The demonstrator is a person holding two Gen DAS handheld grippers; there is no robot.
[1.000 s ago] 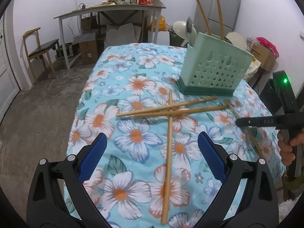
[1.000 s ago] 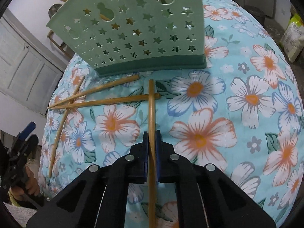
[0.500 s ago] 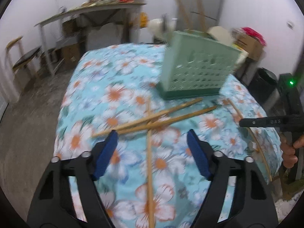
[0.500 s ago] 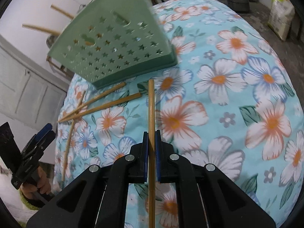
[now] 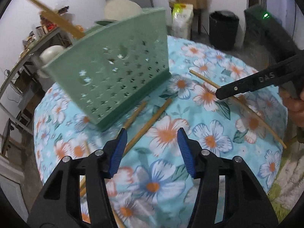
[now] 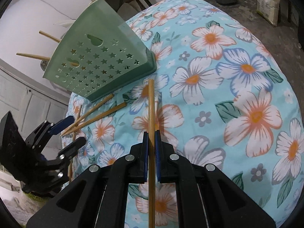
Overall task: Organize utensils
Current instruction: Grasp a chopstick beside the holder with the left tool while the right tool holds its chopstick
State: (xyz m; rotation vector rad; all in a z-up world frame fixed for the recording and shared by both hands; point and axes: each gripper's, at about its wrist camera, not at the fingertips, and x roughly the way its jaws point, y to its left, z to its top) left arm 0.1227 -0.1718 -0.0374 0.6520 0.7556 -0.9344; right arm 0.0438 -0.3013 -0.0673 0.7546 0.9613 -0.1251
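Meanwhile left hand-held gripper (image 5: 151,153) has rolled, jaws closing beside loose chopsticks (image 5: 150,122).

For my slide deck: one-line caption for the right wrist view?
Right hand-held gripper clamps a chopstick pointing toward the green utensil holder on a floral tablecloth.
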